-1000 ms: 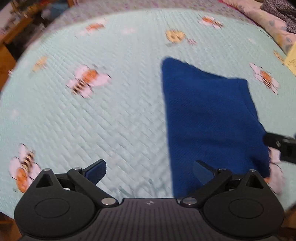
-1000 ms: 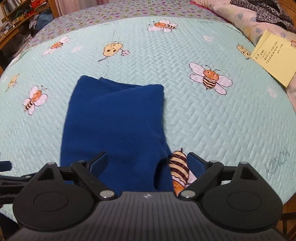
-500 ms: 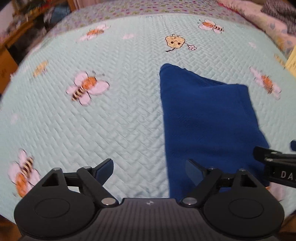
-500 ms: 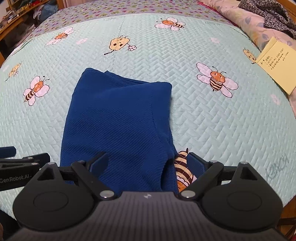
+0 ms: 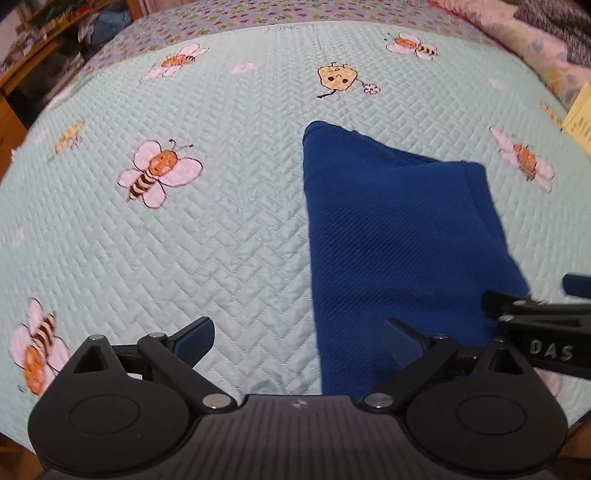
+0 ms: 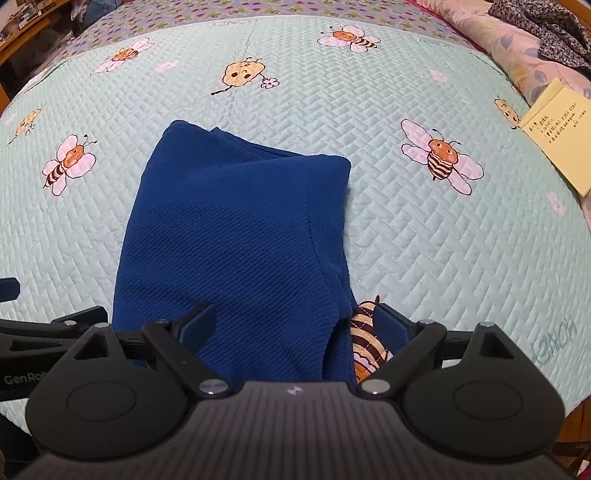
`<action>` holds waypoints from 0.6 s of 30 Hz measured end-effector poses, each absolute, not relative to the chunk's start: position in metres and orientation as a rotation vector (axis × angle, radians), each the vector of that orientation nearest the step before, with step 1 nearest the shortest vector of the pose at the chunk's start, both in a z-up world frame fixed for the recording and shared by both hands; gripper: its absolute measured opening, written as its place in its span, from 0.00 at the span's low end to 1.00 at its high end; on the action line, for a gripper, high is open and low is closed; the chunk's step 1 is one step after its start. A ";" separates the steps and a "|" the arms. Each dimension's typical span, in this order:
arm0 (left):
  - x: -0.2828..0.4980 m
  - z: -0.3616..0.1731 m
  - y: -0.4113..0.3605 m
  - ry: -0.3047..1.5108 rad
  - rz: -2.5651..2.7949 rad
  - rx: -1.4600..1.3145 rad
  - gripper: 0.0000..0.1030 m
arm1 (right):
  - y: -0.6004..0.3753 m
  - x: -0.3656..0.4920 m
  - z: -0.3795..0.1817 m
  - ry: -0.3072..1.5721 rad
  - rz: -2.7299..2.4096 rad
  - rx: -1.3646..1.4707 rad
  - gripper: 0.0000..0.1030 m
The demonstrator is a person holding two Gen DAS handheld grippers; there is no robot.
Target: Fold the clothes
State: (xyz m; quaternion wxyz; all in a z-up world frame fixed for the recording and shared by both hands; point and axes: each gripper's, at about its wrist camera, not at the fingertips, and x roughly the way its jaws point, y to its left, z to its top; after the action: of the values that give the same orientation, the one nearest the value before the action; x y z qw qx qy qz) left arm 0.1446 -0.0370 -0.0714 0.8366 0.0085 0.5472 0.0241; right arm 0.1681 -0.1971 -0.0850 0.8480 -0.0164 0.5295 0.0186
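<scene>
A dark blue knit garment lies folded flat on the pale green bee-print quilt; the right wrist view shows it in the middle, with a layered fold at its far edge. My left gripper is open above the quilt at the garment's near left edge, nothing between its fingers. The right gripper is open over the garment's near right corner, holding nothing. Each gripper shows at the edge of the other's view: the right one, the left one.
A yellow paper with handwriting lies at the quilt's right side. Pink floral bedding and a dark patterned cloth are piled at the far right. Wooden furniture with clutter stands beyond the bed's far left.
Both grippers have drawn back and up a little from the garment. The left view has steadied after blur. The garment lies as before.
</scene>
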 end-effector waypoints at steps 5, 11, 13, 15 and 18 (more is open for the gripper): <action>0.144 -0.071 -0.037 1.153 0.072 0.018 0.94 | -0.197 0.169 -0.087 1.124 0.053 -0.027 0.89; 0.142 -0.069 -0.041 1.142 0.074 0.056 0.95 | -0.197 0.170 -0.090 1.136 0.065 -0.016 0.89; 0.141 -0.068 -0.042 1.143 0.071 0.056 0.95 | -0.198 0.170 -0.090 1.138 0.061 -0.013 0.89; 0.141 -0.068 -0.043 1.144 0.067 0.055 0.95 | -0.199 0.170 -0.090 1.140 0.059 -0.010 0.89; 0.141 -0.067 -0.043 1.147 0.065 0.054 0.95 | -0.199 0.170 -0.091 1.142 0.058 -0.007 0.89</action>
State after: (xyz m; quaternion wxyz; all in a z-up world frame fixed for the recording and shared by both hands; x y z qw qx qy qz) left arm 0.1412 -0.0433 -0.0671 0.8391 0.0257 0.5426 0.0308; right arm 0.1700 -0.1988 -0.0908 0.8409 -0.0033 0.5405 0.0273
